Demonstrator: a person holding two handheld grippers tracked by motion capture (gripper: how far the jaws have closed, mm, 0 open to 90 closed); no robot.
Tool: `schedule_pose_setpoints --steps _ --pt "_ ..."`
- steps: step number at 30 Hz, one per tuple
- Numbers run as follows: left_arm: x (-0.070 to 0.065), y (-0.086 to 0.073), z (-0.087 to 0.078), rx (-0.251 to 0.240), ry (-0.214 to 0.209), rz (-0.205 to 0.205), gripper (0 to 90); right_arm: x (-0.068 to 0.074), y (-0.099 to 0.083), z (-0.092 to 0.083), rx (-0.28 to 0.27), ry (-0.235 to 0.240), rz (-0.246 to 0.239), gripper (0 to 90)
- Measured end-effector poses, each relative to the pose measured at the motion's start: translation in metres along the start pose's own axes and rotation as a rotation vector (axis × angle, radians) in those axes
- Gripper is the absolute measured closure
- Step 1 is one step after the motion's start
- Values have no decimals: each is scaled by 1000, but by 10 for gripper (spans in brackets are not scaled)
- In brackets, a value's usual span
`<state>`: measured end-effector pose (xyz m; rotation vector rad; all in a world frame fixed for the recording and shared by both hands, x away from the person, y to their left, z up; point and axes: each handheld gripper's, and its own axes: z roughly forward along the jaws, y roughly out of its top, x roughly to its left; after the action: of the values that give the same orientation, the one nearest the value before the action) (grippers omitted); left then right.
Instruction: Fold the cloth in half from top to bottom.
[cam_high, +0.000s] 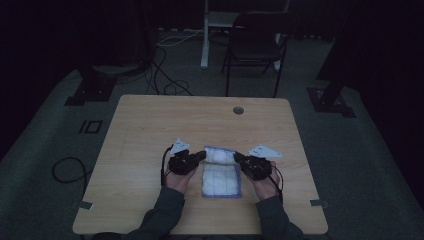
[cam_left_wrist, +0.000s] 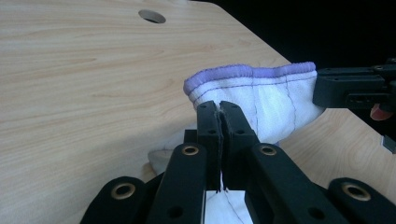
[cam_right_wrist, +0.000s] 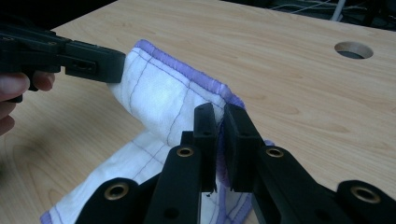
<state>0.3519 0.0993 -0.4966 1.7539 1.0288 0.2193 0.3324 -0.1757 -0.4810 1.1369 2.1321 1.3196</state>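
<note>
While the cloth (cam_high: 221, 172) is lifted at its far edge above the middle of the bench (cam_high: 150, 125), its left corner is clamped in the shut left tool (cam_high: 201, 155), and its right corner is pinched in the closed right tool (cam_high: 237, 157). If one grip is thin, that corner could slip and the fold sag crooked. No containers are seen.

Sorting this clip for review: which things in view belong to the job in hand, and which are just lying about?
In the job:
- white cloth with purple hem, far edge lifted off the table
- left tool, shut on the cloth's far left corner
- right tool, shut on its far right corner

Lying about:
- folding chair beyond the table
- floor cables
- cable hole in the tabletop
</note>
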Motion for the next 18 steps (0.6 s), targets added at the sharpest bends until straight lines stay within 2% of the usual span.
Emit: schedule_pose_setpoints --steps 18 --pt "-4 -23 -8 26 -6 -18 881 9 -18 -4 5 30 -13 848"
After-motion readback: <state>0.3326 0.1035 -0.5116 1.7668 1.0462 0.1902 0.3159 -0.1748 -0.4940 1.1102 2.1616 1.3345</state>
